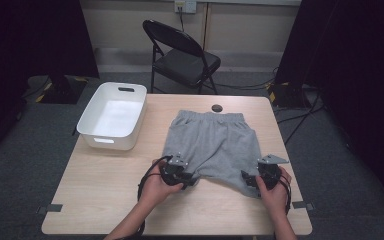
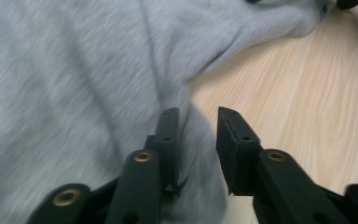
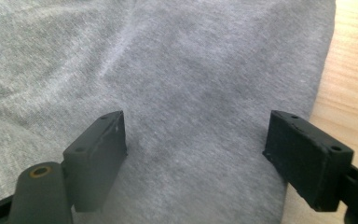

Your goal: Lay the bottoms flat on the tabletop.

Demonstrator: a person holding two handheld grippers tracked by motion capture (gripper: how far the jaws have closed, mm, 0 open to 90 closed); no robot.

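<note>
Grey shorts (image 1: 210, 140) lie flat on the wooden table (image 1: 105, 195), waistband toward the far edge. My left gripper (image 1: 189, 180) is at the hem of the left leg; in the left gripper view its jaws (image 2: 198, 122) stand a little apart, with a fold of the grey cloth (image 2: 74, 70) lying between them, loose from the right pad. My right gripper (image 1: 248, 181) is at the right leg's hem. In the right gripper view its jaws (image 3: 196, 135) are spread wide over flat grey fabric (image 3: 191, 70), holding nothing.
A white plastic bin (image 1: 112, 117) stands at the table's far left, empty. A small black disc (image 1: 216, 108) lies by the far edge behind the waistband. A black folding chair (image 1: 185, 55) stands beyond the table. Bare wood stretches along the near left.
</note>
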